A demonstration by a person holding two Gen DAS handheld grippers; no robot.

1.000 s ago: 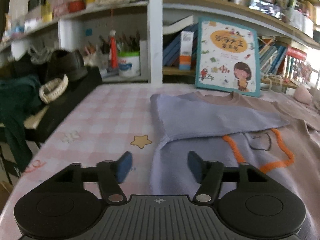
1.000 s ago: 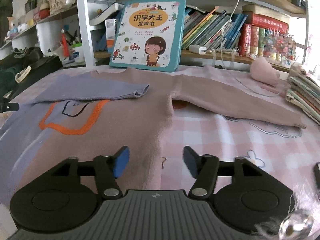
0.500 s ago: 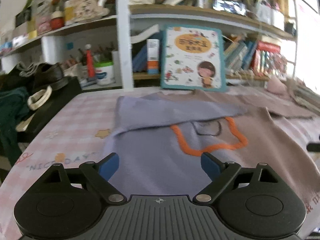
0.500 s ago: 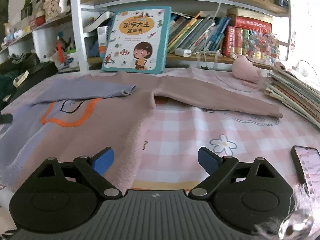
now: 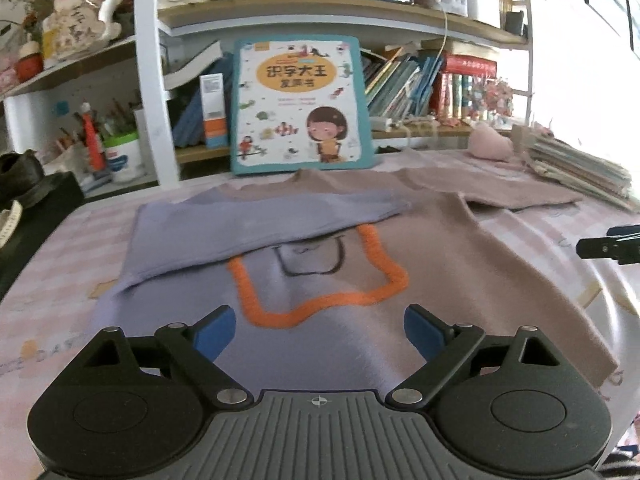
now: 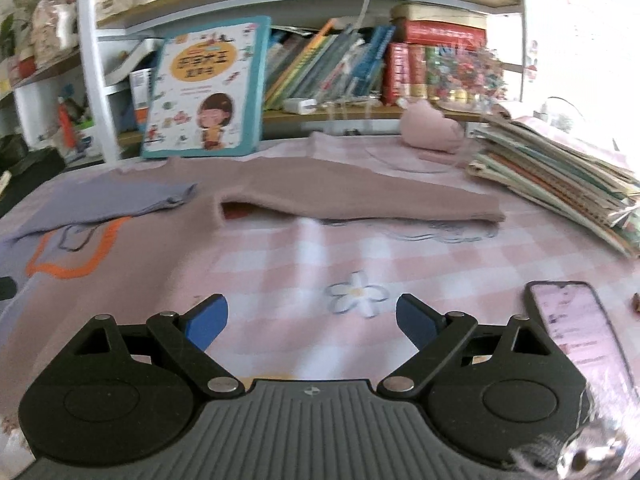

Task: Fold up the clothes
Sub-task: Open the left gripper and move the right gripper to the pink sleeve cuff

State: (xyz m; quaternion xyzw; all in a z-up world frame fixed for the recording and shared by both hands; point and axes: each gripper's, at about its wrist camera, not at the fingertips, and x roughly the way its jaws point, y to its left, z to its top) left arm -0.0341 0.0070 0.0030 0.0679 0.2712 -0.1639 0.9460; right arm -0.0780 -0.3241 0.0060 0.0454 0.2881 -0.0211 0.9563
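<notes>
Cluttered bookshelf wall at the back, and in front of it a counter (image 6: 400,248) with a pink checked cloth on it. The sweater (image 5: 320,344) is laid flat across that, front up, neck toward the shelves, so the orange outline on the chest faces up. Its purple sleeve (image 5: 256,228) lies folded in across the chest, while the beige sleeve (image 6: 360,196) stretches straight out over the cloth, so I'd call it half tucked.

The left gripper (image 5: 316,330) hovers over the hem with its fingers spread wide, holding nothing. The right gripper (image 6: 310,320) is off the sweater's beige side, over bare cloth, fingers also wide apart and empty. My guess is it's lined up for that outstretched sleeve.

Around it: a picture book (image 5: 302,104) propped against the shelf, a stack of books (image 6: 560,188) past the sleeve's cuff, and a phone (image 6: 576,328) lying close by the right gripper, worth steering clear of.
</notes>
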